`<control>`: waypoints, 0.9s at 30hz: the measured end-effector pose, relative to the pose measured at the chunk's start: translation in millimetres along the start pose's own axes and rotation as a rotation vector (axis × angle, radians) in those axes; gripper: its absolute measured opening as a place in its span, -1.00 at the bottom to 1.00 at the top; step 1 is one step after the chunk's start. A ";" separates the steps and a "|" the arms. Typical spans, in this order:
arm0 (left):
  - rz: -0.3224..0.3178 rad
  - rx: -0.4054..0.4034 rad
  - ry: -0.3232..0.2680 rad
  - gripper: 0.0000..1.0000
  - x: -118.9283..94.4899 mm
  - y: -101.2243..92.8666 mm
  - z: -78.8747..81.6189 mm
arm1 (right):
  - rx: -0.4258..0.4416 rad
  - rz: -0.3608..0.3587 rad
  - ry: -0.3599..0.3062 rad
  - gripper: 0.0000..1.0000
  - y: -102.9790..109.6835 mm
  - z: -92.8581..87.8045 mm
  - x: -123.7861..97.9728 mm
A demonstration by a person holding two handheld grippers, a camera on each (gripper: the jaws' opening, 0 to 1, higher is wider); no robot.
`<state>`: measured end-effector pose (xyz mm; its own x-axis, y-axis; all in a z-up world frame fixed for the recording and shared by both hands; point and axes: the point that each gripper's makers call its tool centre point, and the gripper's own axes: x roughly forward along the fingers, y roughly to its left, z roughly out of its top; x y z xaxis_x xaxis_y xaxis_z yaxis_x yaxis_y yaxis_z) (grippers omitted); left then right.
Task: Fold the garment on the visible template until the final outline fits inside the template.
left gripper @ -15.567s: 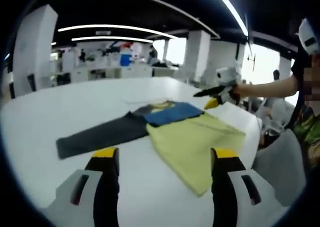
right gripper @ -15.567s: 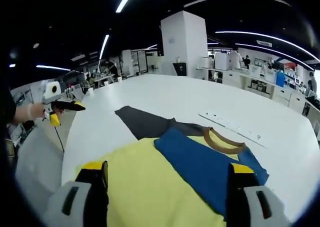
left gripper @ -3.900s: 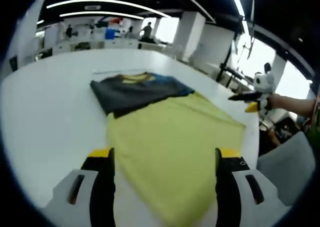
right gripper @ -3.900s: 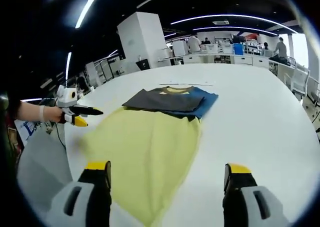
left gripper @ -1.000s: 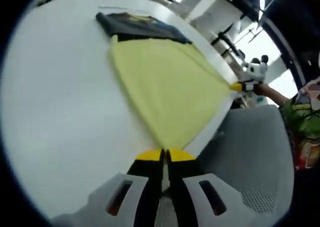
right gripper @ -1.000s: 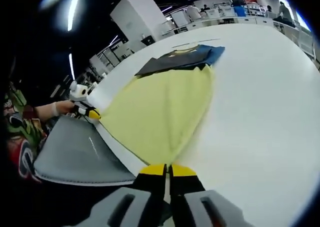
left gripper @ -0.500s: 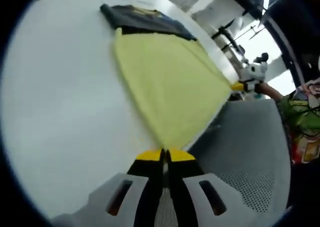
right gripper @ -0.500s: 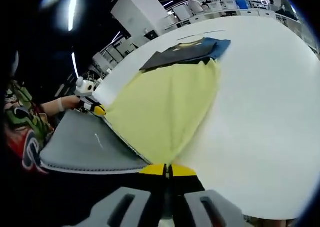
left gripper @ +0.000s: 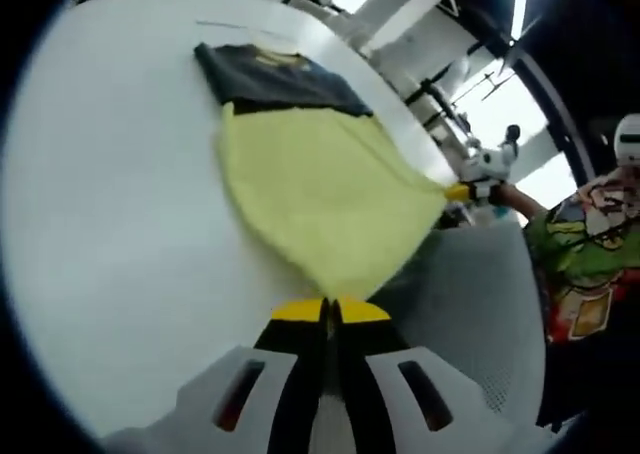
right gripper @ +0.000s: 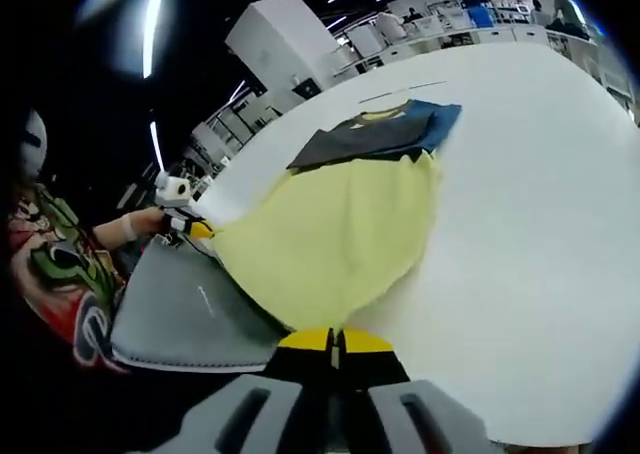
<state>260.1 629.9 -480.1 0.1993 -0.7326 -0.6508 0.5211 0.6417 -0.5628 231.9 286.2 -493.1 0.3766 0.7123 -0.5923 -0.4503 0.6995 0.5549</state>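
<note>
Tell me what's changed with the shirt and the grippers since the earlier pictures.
Both grippers, open before, closed on the yellow hem corners: left gripper, right gripper. The yellow shirt hem is now lifted off the white table. The gray and blue sleeves stay folded.

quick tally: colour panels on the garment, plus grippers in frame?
Yellow garment panel: 1
Dark grey garment panel: 1
Blue garment panel: 1
Hand-held grippers: 2, left hand-held gripper and right hand-held gripper, each shut on a corner of the yellow panel
Total: 5
</note>
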 end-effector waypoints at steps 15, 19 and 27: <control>0.050 0.088 -0.277 -1.00 -20.7 14.0 102.3 | 0.000 0.023 -0.201 -1.00 -13.3 92.0 -16.4; 0.075 0.135 -0.319 -1.00 -24.5 22.7 132.0 | -0.027 0.028 -0.243 -1.00 -16.8 122.7 -14.7; 0.107 0.180 -0.420 -1.00 -32.9 38.0 196.8 | -0.066 0.034 -0.341 -1.00 -26.8 196.2 -9.8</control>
<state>436.7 633.8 -379.8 0.5589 -0.7166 -0.4172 0.6074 0.6963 -0.3824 399.1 271.8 -387.6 0.6039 0.7215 -0.3389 -0.5148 0.6776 0.5253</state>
